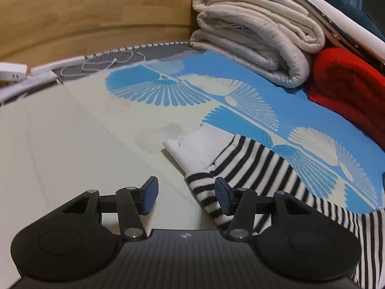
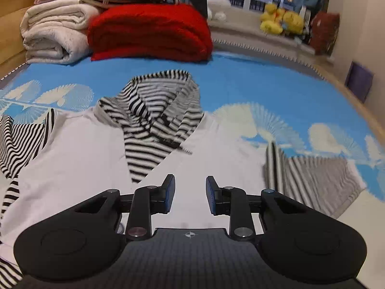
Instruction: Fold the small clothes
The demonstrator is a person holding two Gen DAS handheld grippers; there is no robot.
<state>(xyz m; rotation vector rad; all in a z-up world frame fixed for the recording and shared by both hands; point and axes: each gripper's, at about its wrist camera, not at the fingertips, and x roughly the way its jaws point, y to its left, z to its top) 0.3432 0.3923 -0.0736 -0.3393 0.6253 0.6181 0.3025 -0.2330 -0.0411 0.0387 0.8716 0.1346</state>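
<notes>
Folding looks barely begun to us: the hooded top (image 2: pixel 101 159), white with black-striped hood and sleeves, lies spread flat on the blue patterned bed sheet (image 2: pixel 252 82), while our left gripper (image 1: pixel 186 198) by a striped cuff and right gripper (image 2: pixel 190 193) over the body both hover with fingers apart, holding nothing.

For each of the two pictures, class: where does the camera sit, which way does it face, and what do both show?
Left wrist: on the left gripper, low over the mat, facing a striped sleeve; its open fingers show.
Right wrist: on the right gripper, facing the hooded top; its open fingers show.
Shared: the striped garment, the red blanket and the cream blankets.
</notes>
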